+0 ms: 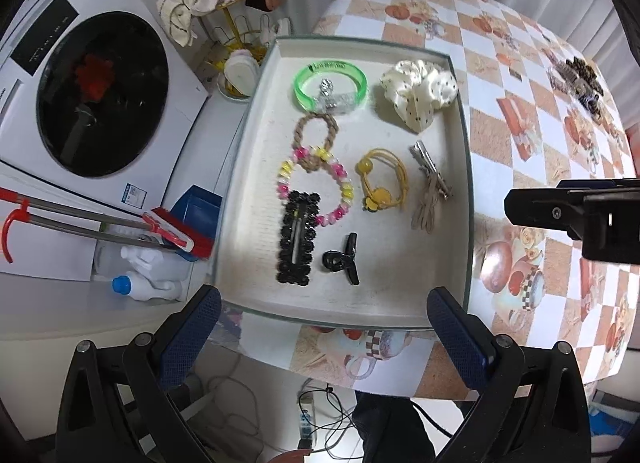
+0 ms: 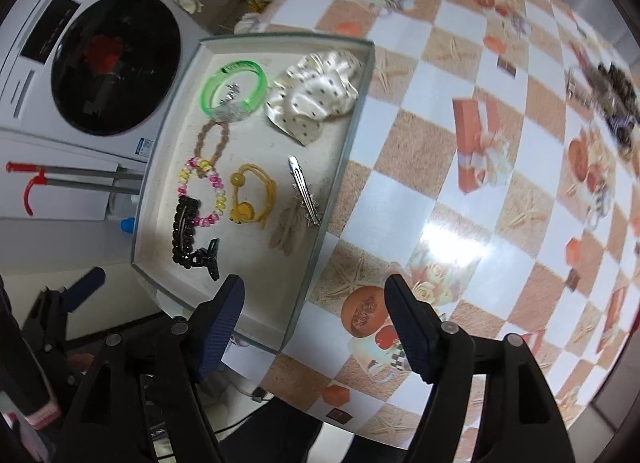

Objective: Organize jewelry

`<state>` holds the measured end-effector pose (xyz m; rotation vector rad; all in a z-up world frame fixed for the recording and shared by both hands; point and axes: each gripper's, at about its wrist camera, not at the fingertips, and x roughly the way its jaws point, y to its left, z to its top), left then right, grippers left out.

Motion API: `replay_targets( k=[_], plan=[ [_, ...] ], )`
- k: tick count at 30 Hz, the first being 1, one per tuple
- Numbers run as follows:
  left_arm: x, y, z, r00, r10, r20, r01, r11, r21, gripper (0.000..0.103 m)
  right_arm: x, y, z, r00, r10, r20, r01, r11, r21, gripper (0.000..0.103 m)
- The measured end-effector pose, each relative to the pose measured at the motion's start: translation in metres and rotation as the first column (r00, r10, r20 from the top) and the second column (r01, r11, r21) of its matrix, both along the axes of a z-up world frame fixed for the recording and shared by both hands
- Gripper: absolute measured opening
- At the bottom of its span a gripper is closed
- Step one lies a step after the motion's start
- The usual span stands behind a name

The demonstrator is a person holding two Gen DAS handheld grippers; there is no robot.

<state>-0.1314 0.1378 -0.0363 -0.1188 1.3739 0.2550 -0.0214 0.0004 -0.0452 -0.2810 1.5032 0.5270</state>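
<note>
A white tray (image 1: 456, 191) (image 2: 340, 167) lies at the table's left edge. In it are a green bangle (image 1: 330, 85) (image 2: 234, 89), a cream dotted scrunchie (image 1: 418, 97) (image 2: 316, 97), a rope ring (image 1: 316, 141), a pink and yellow bead bracelet (image 1: 316, 187) (image 2: 204, 193), a yellow hair tie (image 1: 382, 183) (image 2: 252, 199), a silver clip (image 1: 430, 169) (image 2: 306, 191), a black beaded barrette (image 1: 298, 239) (image 2: 184, 237) and a small black claw clip (image 1: 342, 259) (image 2: 210, 259). My left gripper (image 1: 324, 327) hangs open above the tray's near edge, empty. My right gripper (image 2: 316, 323) is open over the tray's near right corner, empty.
More dark hair pieces (image 1: 580, 81) (image 2: 612, 99) lie far right on the checked tablecloth (image 2: 460, 167). Left of the table stand a washing machine (image 1: 96, 91), a broom and dustpan (image 1: 176, 227) and bottles (image 1: 140, 283). Cables (image 1: 320, 415) lie on the floor below.
</note>
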Motion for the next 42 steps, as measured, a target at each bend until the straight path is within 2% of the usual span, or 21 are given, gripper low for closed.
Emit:
replay_targets(
  k=[6,10,14,21,29,42],
  plan=[
    [-0.001,0.009,0.029,0.999,0.047,0.024,-0.047,0.999,-0.018,0.103,-0.008,0.009,0.034,0.995,0.058,0.084,-0.057,0.998,-0.011,0.082],
    [-0.001,0.011,0.047,0.997,0.057,0.044,-0.056,0.998,-0.004,0.103,-0.015,0.014,0.060,0.986,0.085,0.142,-0.085,0.996,-0.007,0.084],
    [-0.003,0.013,0.064,0.996,0.065,0.064,-0.065,0.998,-0.002,0.103,-0.020,0.019,0.079,0.980,0.093,0.177,-0.097,0.995,0.015,0.085],
    [-0.008,0.017,0.087,0.992,0.086,0.087,-0.086,0.996,-0.011,0.103,-0.027,0.023,0.108,0.966,0.111,0.235,-0.112,0.994,-0.012,0.085],
    [-0.009,0.016,0.105,0.991,0.090,0.099,-0.091,0.996,0.010,0.103,-0.031,0.019,0.119,0.960,0.111,0.256,-0.104,0.994,-0.043,0.085],
    [-0.010,0.011,0.109,0.991,0.088,0.103,-0.089,0.996,0.011,0.103,-0.032,0.015,0.119,0.964,0.103,0.247,-0.095,0.994,-0.046,0.085]
  ],
)
